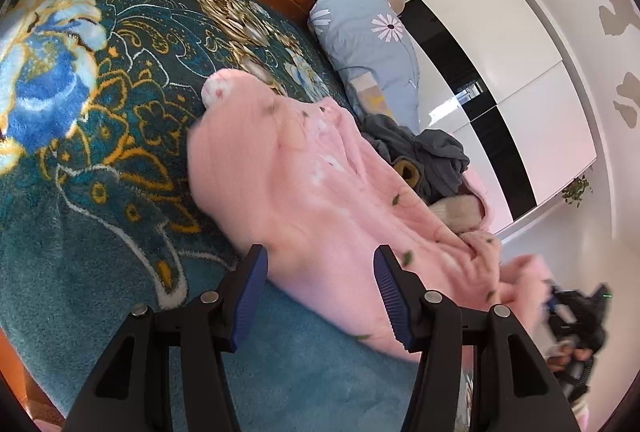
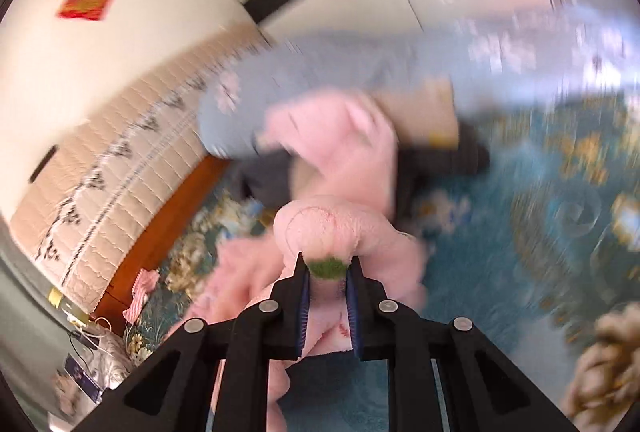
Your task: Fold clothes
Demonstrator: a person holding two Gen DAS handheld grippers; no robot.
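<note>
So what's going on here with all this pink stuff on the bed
A person is folding laundry on a bed covered by a teal floral blanket, using a handheld gripper in each hand. The right gripper is clamped on a bunched part of a fluffy pink garment and is moving fast, judging by the blur. The left gripper is open just above the garment's near edge, holding nothing. A grey garment and a blue daisy-print pillow lie beyond it. The fold isn't finished.

Bright daylight, fisheye-bent edges, right wrist view heavily motion-blurred, perhaps overexposed
</note>
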